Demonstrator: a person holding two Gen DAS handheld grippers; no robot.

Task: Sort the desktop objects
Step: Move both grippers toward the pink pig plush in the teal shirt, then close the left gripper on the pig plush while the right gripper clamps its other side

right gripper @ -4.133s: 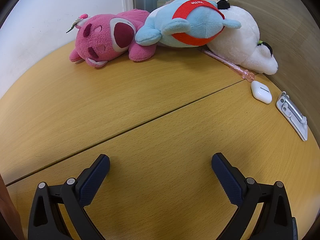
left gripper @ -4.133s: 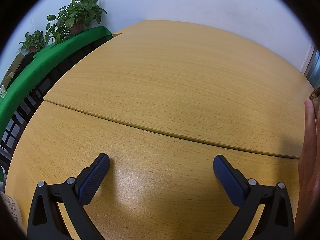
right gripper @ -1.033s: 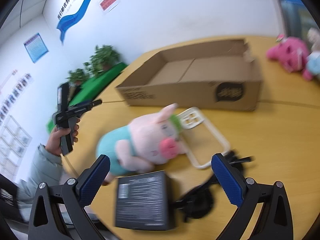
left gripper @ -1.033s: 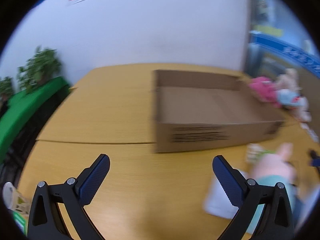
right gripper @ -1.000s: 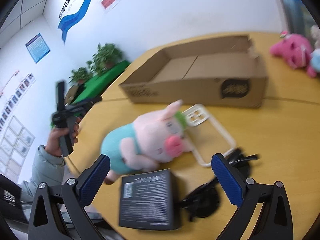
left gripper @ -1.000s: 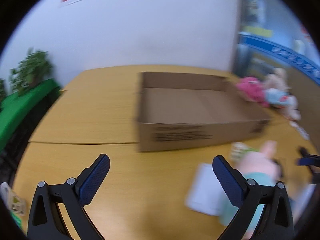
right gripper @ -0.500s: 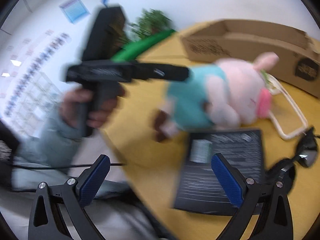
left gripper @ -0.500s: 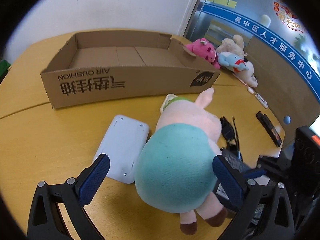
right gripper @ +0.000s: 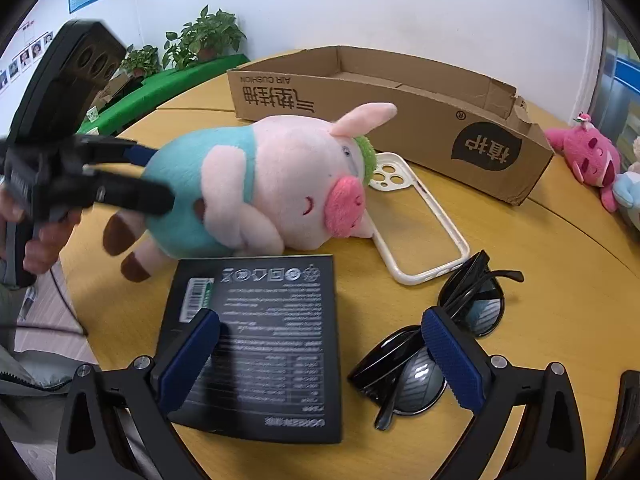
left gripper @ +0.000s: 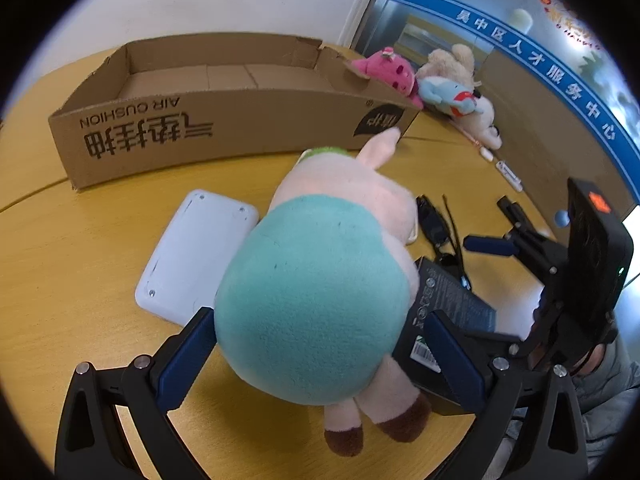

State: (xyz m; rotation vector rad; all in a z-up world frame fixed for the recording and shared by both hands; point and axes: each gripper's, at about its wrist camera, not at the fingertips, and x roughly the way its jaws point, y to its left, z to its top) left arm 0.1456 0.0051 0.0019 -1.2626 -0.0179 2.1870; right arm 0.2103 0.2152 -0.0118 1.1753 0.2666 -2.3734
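A white tablet [left gripper: 196, 252] lying face down at 10 o'clock of the plush pig [left gripper: 320, 280] is shown only in the left wrist view; in the right wrist view it is hidden behind the pig. The clear phone case [right gripper: 416, 224] is seen whole only in the right wrist view, where its camera end is tucked under the pig's head at 1 o'clock of the snout. Two pairs of black sunglasses [right gripper: 436, 344] and the printed face of a black box [right gripper: 260, 344] are also shown plainly there, while in the left view the box [left gripper: 448, 312] is largely covered by the pig and the fingers.

A round wooden desk [right gripper: 560, 280] with a seam across it carries everything. An open, shallow cardboard box [left gripper: 224, 116] is set at 12 o'clock of the pig, and more plush toys [left gripper: 432, 84] are piled at the far edge by a glass partition. Potted plants [right gripper: 204, 36] on a green ledge are seen against a white wall.

The left gripper [left gripper: 320, 356] is held with its fingers wide apart, one on each side of the pig's teal rear; whether the pads touch the plush cannot be told. The right gripper [right gripper: 320, 356] is likewise spread wide, held over the black box and the nearer sunglasses, with nothing clamped. A hand [right gripper: 44, 236] is seen on the left gripper's handle at 9 o'clock.
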